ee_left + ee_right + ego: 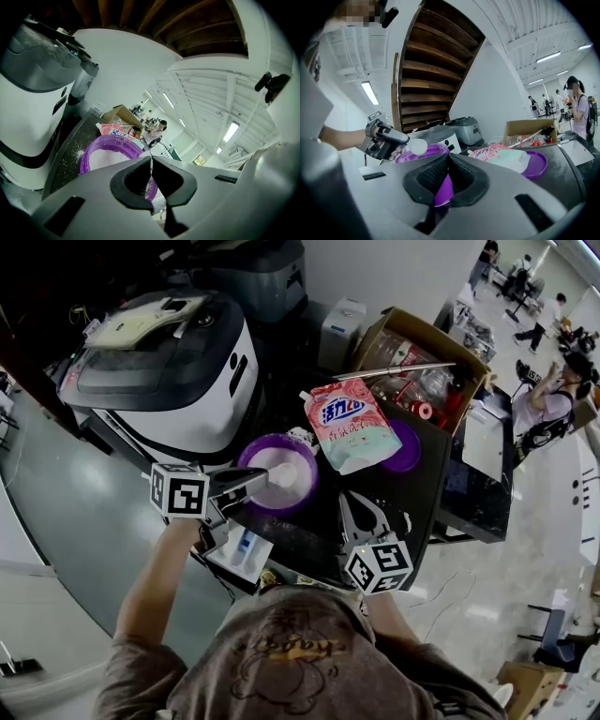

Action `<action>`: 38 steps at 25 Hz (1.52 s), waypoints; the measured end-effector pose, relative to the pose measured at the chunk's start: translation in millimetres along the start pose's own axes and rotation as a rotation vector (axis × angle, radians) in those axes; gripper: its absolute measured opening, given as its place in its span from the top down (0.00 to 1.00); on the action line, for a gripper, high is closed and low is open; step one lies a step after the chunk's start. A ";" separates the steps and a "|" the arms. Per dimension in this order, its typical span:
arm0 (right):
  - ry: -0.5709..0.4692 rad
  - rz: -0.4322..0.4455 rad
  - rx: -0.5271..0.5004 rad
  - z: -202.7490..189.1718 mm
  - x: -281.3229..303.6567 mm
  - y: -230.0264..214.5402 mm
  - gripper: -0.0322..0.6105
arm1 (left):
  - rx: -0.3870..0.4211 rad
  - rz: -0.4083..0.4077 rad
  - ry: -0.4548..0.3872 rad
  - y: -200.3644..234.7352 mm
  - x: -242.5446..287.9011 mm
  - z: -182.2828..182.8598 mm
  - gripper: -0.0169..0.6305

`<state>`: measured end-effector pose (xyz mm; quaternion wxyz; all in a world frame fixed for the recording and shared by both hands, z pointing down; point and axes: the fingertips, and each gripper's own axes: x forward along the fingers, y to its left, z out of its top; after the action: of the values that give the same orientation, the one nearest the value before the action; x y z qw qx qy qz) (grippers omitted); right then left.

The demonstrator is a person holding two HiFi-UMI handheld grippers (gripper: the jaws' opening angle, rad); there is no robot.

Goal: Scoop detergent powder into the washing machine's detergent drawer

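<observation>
A purple bowl (298, 454) of white detergent powder stands on the dark table, and in the left gripper view the bowl (108, 143) lies just beyond the jaws. My left gripper (251, 484) is at the bowl's near left rim, shut on the thin handle of a white scoop (416, 146) that is heaped with powder. My right gripper (345, 499) rests on the table right of the bowl, jaws shut with nothing between them. A white tray with a blue insert (241, 552), apparently the detergent drawer, sticks out below my left gripper.
A white washing machine (178, 381) with a dark lid stands at the left. A pink detergent pouch (347, 423) lies beside a purple lid (410, 448). A cardboard box (417, 367) of clutter sits at the back right. People stand far off at the right.
</observation>
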<state>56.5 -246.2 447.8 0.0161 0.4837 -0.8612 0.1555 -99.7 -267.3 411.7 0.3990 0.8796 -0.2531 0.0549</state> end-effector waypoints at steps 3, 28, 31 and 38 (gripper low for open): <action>0.008 0.009 -0.004 -1.3 0.2 3.4 0.95 | -0.048 0.006 -0.082 -1.0 -7.7 3.5 0.94; 0.063 0.176 -0.032 -12.6 26.9 63.4 0.95 | -0.207 0.085 -0.319 0.6 -99.7 -23.6 0.94; 0.064 0.190 -0.031 -14.2 28.3 67.3 0.95 | -0.224 0.100 -0.330 3.4 -107.5 -33.3 0.94; 0.072 0.205 -0.035 -15.0 24.3 65.8 0.95 | -0.275 0.136 -0.368 12.5 -121.1 -56.4 0.94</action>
<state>-13.3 -230.3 449.8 0.0396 0.3870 -0.9075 0.1587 -204.7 -184.4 422.0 0.4576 0.7930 -0.3855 -0.1146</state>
